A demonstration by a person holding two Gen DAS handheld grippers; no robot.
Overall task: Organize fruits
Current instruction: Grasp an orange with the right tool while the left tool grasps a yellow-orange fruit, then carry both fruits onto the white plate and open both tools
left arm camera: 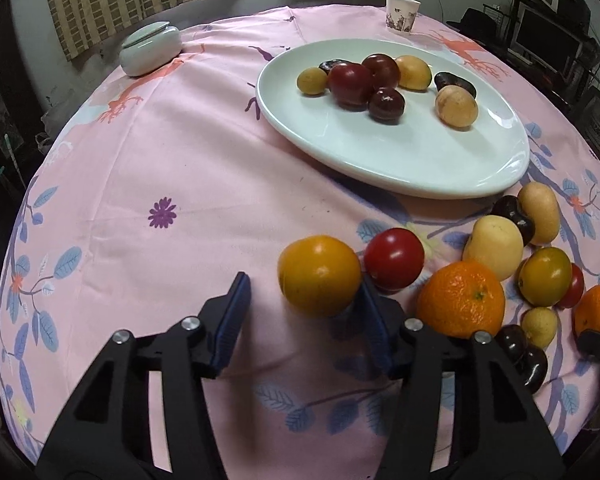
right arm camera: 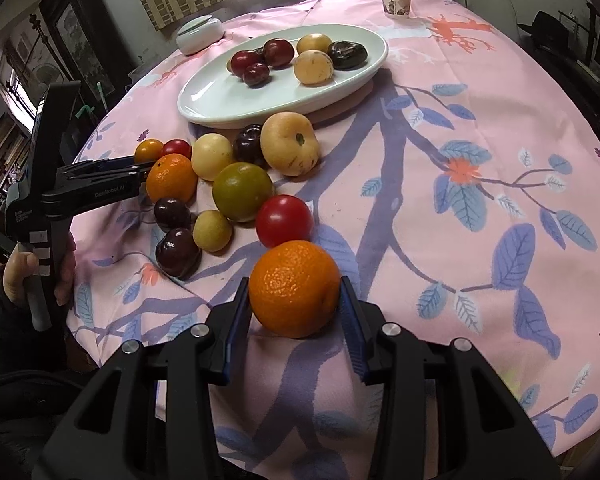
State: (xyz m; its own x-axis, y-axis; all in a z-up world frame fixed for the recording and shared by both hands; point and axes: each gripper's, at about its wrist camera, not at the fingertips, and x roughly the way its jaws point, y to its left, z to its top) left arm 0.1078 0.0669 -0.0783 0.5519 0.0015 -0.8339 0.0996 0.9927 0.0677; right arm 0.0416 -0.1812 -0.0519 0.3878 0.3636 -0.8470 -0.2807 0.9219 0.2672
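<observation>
Left wrist view. Left gripper: black frame, blue ribbed pads, pitched steeply down at the pink floral tablecloth. A smooth, glossy yellow-orange tomato sits between the fingertips, pressed against the right pad; the left pad stands clear of it, so the jaws are parted and grasp nothing. Just right of the right finger: a shiny red tomato and a dimpled, matte orange. Further right, a loose cluster of pale yellow fruit and dark glossy plums. Ahead of the fingertips, well apart, an oval white glazed plate carries red, yellow and dark fruit. Beyond: a lidded ceramic jar to the left, a paper cup to the right.

Right wrist view. Right gripper also tilted steeply down. Both blue pads clamp a pebbly-skinned mandarin at its sides, just over the cloth. Directly past the fingertips, a glossy red tomato; ahead and left, the fruit pile, with a green-yellow tomato and a flattened pale peach. The plate lies beyond the pile. At the far left, a hand grips the other gripper's handle, its fingers reaching into the pile's left edge.
</observation>
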